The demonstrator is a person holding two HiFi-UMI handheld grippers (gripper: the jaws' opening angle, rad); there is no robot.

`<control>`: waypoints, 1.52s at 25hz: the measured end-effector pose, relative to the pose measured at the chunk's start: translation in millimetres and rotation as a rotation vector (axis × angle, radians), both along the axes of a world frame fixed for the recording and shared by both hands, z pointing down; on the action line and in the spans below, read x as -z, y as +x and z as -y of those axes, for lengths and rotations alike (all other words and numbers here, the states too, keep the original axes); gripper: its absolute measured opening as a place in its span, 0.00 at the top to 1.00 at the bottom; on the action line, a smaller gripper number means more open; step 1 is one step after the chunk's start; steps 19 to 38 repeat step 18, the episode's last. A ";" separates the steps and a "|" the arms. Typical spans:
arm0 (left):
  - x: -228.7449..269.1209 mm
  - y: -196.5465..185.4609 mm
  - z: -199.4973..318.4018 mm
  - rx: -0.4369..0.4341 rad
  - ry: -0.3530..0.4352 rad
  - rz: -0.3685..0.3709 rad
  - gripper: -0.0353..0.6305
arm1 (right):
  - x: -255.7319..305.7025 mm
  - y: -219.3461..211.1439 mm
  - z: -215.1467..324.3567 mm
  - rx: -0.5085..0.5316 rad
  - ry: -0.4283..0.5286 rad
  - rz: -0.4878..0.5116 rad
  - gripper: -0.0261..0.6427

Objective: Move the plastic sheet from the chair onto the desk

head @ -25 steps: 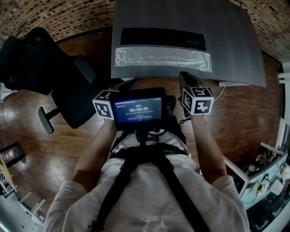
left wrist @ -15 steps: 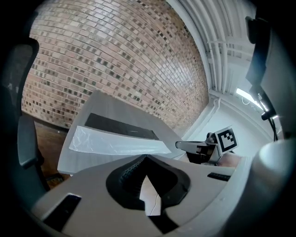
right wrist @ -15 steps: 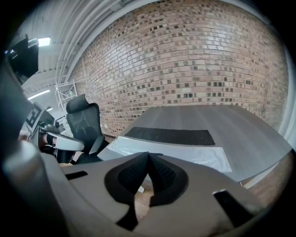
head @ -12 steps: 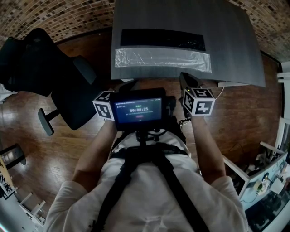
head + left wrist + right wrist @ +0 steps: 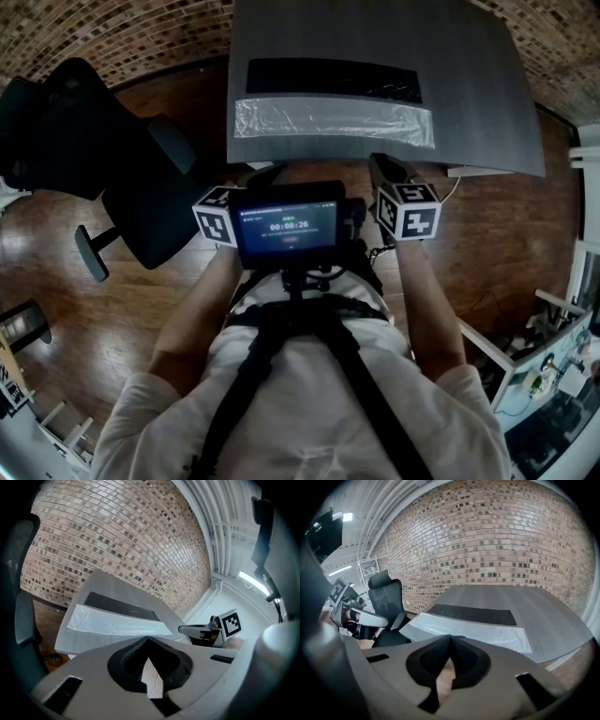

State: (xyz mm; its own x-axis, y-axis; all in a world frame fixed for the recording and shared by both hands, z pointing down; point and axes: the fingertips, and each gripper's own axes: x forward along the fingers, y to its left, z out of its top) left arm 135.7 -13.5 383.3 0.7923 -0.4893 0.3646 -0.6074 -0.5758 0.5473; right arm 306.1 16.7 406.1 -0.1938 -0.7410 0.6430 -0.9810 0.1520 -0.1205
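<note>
**Flat on the bench [image 5: 469,84]: the plastic sheet [image 5: 333,120]**

It lies along the near edge beside a dark strip [image 5: 333,80]. The left hand-held gripper [image 5: 149,641] and right hand-held gripper [image 5: 451,639], both closed and empty, hover short of it.

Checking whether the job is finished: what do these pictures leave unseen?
- Desk far edge: head view, cut by the top edge.
- Left claw: head view, largely hidden by the chest screen.
- Small lines under the screen's timer: head view, too small.
- Chair: left gripper view, cut off at the left edge.
</note>
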 end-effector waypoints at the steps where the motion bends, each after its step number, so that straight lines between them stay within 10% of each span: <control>1: 0.1 -0.2 0.2 0.002 -0.002 0.000 0.95 | 0.1 0.1 -0.2 0.002 -0.001 -0.002 0.96; 38: 0.2 -2.0 3.1 0.031 -0.011 -0.003 0.95 | 1.6 3.8 2.8 0.030 -0.011 -0.024 0.96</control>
